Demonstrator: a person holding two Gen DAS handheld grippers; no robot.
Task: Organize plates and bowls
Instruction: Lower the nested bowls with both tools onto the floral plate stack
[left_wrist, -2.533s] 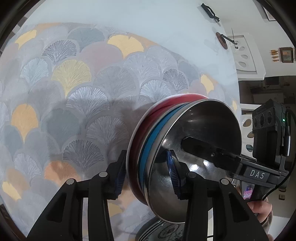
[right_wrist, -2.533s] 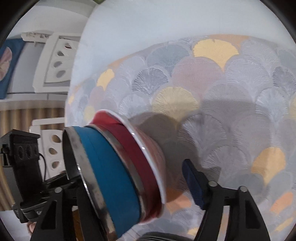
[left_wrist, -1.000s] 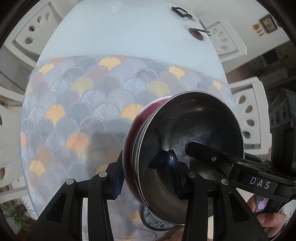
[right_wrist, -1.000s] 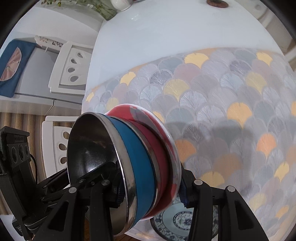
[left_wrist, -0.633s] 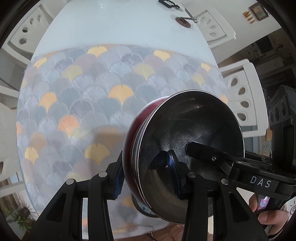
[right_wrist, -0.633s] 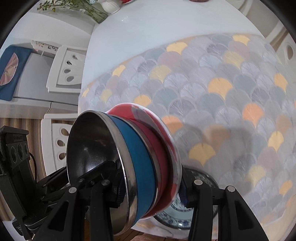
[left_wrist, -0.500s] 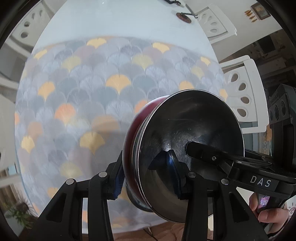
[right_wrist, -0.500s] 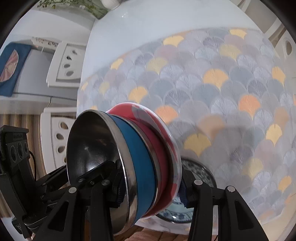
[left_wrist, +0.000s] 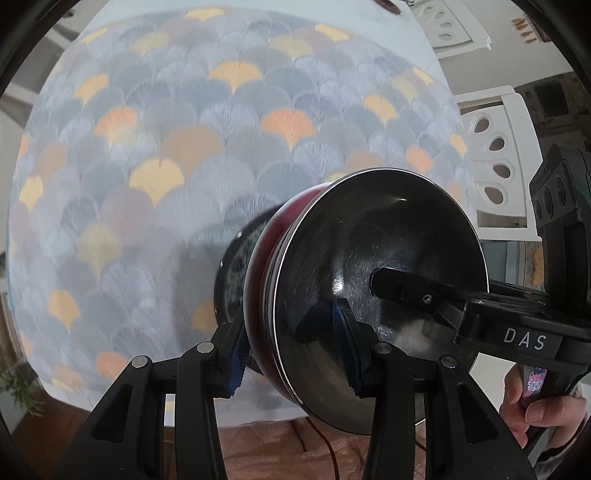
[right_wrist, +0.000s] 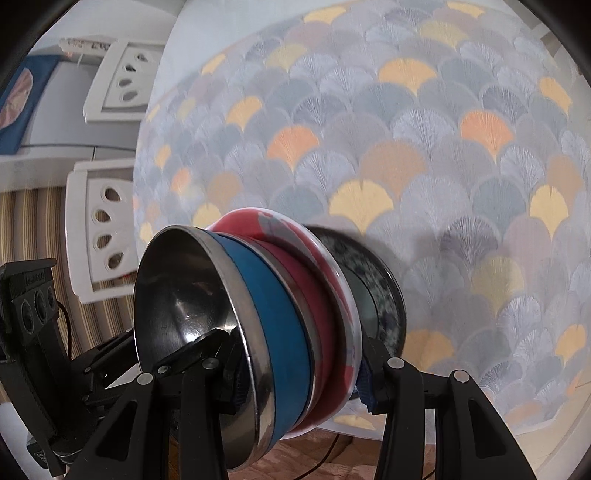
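Covering most of the table is a big tablecloth (left_wrist: 184, 147) with fan shapes in grey, yellow and orange. Above the near edge of that tablecloth, a stack of bowls (right_wrist: 266, 332) is held up in the air, tipped on its side. The stack has a shiny steel bowl (left_wrist: 380, 295) in front, then a blue bowl (right_wrist: 273, 325), then a red bowl (right_wrist: 325, 306). Behind the stack, near the cloth's edge, sits a dark patterned plate (right_wrist: 380, 295); it looks blurry.

The left gripper (left_wrist: 291, 339) is squeezed shut on the stack's rim, 1 pad inside the steel bowl and 1 behind the red bowl. The right gripper (right_wrist: 303, 373) pinches the same stack from the other side. 2 white chairs (right_wrist: 99, 229) stand beside the table.
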